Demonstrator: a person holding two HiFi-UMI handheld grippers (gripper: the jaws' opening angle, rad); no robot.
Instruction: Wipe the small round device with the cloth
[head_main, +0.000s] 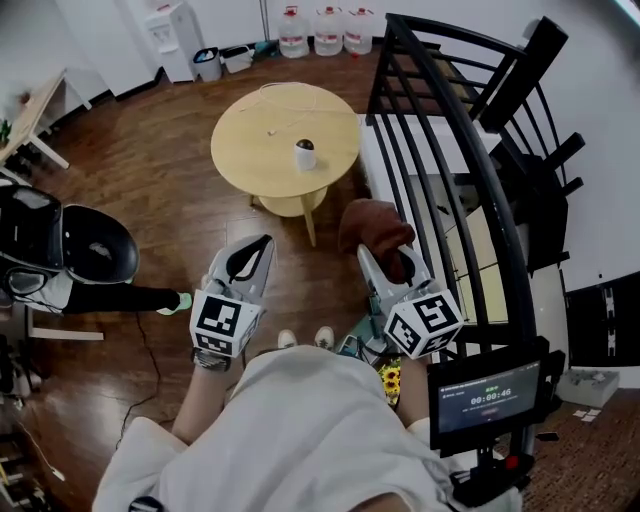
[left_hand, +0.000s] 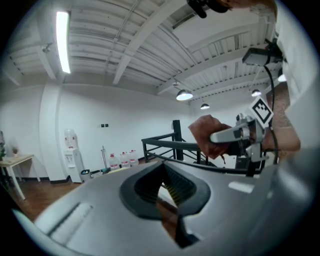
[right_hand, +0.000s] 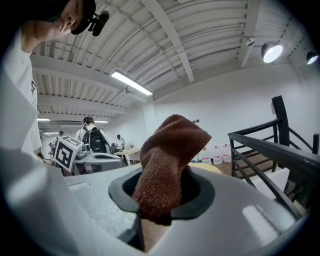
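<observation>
- While we stand well apart from the table (head_main: 245, 160), the small round device (head_main: 305, 155) sits upright on it, just off the middle toward the near right edge. A thin white cable (head_main: 283, 124) lies near it on the far side.
- Our right gripper (head_main: 392, 262) has its fingers clamped on the brown cloth (head_main: 372, 226), which bunches out of them in a loose fold.
- Our left gripper (head_main: 257, 250) has its fingers pressed together with nothing between them.
- We judge the cloth soft, limp and light. It should wrap a rounded shape easily, and the present hold low on the bunch leaves plenty free for wiping.
- We judge the device light and smooth-shelled, likely to slide or tip on the tabletop under a push.
- We would steady it low on its white body with the left gripper's 2 fingers and wipe gently over the dark top.
</observation>
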